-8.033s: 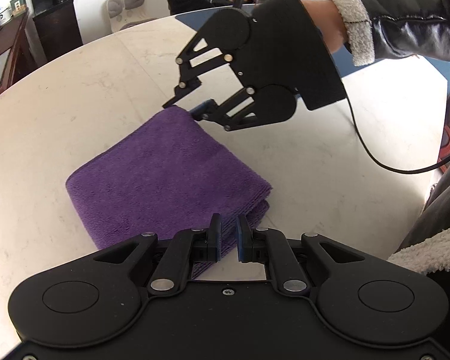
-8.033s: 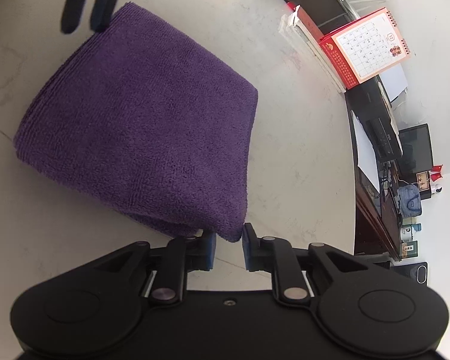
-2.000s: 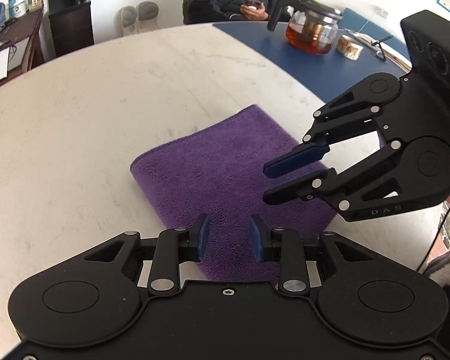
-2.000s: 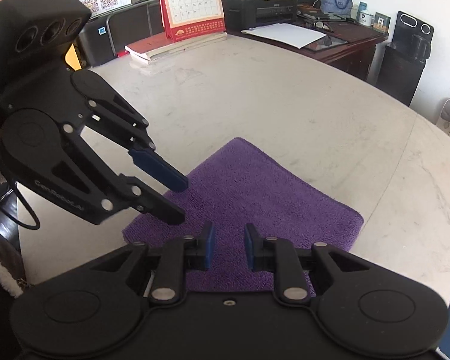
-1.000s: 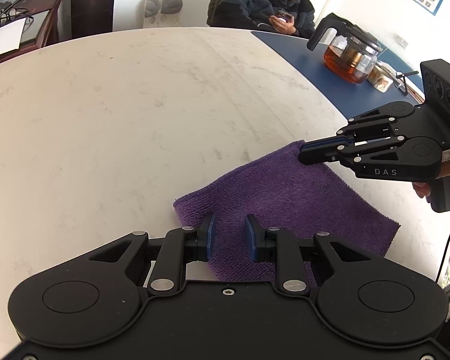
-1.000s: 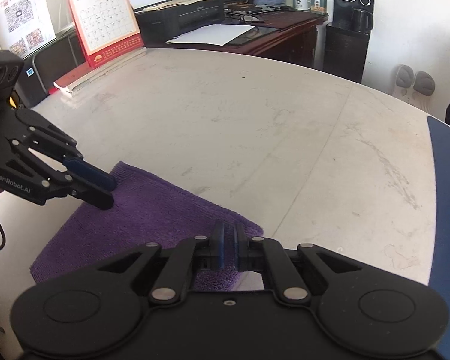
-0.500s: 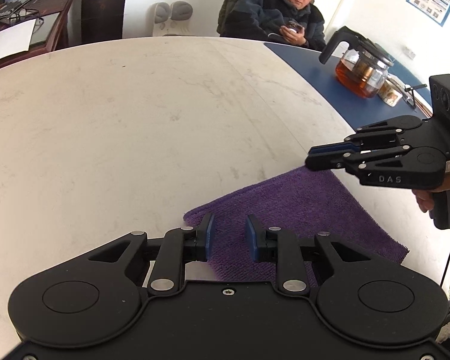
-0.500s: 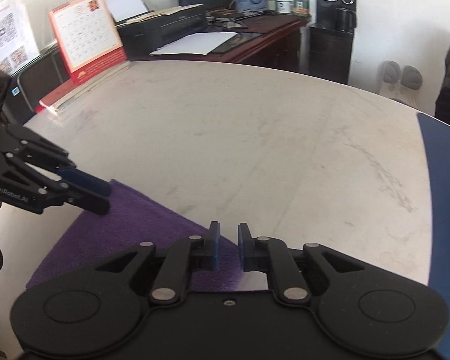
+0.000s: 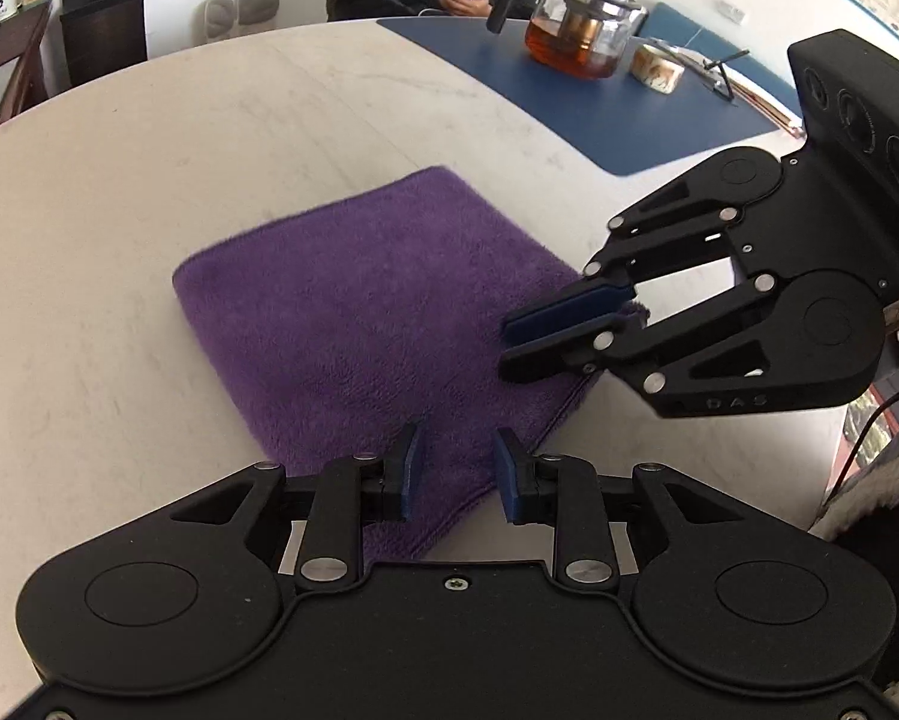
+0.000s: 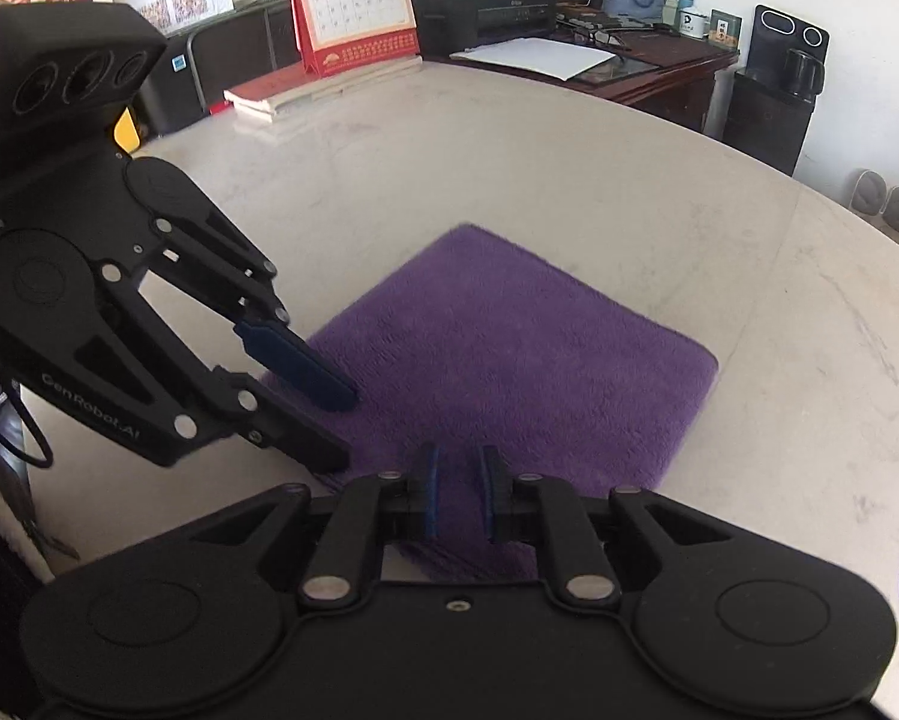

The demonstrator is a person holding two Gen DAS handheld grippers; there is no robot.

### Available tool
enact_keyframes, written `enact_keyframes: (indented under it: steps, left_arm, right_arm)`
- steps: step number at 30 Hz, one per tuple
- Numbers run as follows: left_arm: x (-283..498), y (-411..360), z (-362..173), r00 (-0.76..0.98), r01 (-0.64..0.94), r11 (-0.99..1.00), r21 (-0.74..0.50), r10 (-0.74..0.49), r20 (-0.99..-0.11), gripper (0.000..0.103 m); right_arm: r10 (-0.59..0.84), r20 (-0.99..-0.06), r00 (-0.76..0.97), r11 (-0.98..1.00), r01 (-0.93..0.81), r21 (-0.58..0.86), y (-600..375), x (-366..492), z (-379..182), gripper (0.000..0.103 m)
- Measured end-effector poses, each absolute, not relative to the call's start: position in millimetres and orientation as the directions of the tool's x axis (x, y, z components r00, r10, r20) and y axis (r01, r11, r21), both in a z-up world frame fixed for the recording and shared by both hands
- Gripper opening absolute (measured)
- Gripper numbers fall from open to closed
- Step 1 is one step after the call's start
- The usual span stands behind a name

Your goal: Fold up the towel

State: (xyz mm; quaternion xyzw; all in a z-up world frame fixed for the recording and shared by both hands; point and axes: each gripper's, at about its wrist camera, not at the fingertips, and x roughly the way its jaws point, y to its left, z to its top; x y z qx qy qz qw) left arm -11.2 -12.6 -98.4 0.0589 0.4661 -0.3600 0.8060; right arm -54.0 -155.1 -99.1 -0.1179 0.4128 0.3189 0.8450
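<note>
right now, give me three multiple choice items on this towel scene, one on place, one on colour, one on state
1. Where does the towel lie?
A. on the pale table
B. on the blue mat
C. over a chair

2. What colour is the towel?
A. green
B. purple
C. white

3. How is the towel?
A. crumpled in a heap
B. hanging from the tongs
C. folded flat

Key: 1 A, pale tabletop shows all round it; 2 B, both wrist views show purple pile; 3 C, it lies as a flat rectangle with stacked layers at its near edge.

The right hand-held gripper (image 10: 456, 495), shut a second ago, now stands slightly parted over the towel (image 10: 509, 354), gripping nothing.
</note>
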Motion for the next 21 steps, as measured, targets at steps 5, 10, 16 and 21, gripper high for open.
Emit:
enact_keyframes:
  steps: [5,10,16,21]
  left_arm:
    - [-18,8,-92,0.332,0.605,0.759,-0.242,-0.516,-0.790,0.025]
    - [-26,7,-86,0.328,0.641,0.733,-0.229,-0.531,-0.781,0.028]
    - [-33,11,-97,0.328,0.642,0.734,-0.220,-0.523,-0.787,0.028]
    - [-36,23,-83,0.362,0.624,0.751,-0.216,-0.522,-0.772,0.027]
  right_arm:
    - [0.331,-0.786,0.522,0.873,-0.486,0.045,-190,-64,-88,0.012]
    - [0.393,-0.741,0.544,0.854,-0.516,0.074,-175,-80,-76,0.018]
    - [0.340,-0.768,0.543,0.895,-0.439,0.087,-179,-92,-96,0.018]
    - [0.272,-0.774,0.571,0.937,-0.339,0.080,-198,-100,-84,0.020]
